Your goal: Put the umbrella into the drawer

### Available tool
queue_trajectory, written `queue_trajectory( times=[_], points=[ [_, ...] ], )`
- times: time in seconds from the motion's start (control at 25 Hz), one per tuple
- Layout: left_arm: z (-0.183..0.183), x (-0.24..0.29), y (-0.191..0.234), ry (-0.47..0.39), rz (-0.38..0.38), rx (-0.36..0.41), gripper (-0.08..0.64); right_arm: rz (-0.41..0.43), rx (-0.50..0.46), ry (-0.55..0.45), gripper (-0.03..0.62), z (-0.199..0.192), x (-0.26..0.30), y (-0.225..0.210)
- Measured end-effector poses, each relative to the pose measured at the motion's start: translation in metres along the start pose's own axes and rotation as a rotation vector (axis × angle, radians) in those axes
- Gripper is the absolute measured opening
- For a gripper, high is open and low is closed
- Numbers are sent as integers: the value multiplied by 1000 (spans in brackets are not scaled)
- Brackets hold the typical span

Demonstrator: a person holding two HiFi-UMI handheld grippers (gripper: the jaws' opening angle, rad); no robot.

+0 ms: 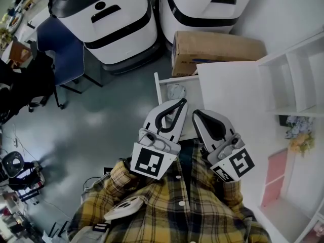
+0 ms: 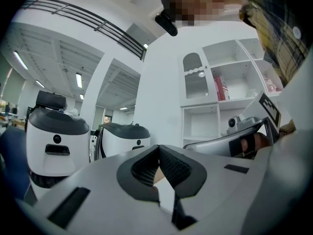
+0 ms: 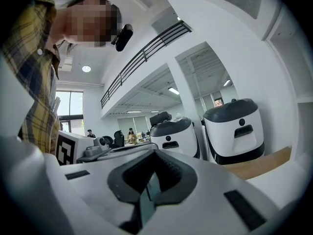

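We hold left gripper (image 1: 178,104) and right gripper (image 1: 197,115) near our chest, jaws pressed together and empty, seemingly idle above the open drawer (image 1: 158,92).

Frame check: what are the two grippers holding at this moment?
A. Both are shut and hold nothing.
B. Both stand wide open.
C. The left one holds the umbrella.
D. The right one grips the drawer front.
A: the left gripper and the right gripper each show their fingers pressed together with nothing between them, and both are held short of the open drawer.
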State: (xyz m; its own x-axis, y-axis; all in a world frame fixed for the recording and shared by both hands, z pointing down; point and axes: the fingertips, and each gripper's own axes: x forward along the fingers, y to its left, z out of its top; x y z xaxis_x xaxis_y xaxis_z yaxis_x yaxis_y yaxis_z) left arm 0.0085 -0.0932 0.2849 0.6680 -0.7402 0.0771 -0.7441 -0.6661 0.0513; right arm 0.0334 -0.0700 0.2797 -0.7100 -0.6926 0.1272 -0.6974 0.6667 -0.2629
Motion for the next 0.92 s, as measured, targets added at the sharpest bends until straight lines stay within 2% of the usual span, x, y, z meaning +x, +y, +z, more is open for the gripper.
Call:
queue_trajectory(
  times=[0.16, 0.28, 0.44, 0.6, 0.92],
  points=[
    [1, 1, 2, 6, -4, 10, 21, -1, 4, 3, 17, 0, 1, 0],
    [5, 4, 0, 2, -39, 30, 21, 3, 5, 4, 17, -1, 2, 1],
    [7, 4, -2, 11, -72, -6, 21, 9, 12, 7, 17, -2, 2, 1],
    [11, 1, -8, -14, -109, 86, 21, 5, 13, 4, 17, -3, -1, 0],
    [7, 3, -11, -14, -170, 117, 21, -21, 21, -30, 17, 3, -6, -9]
  ],
)
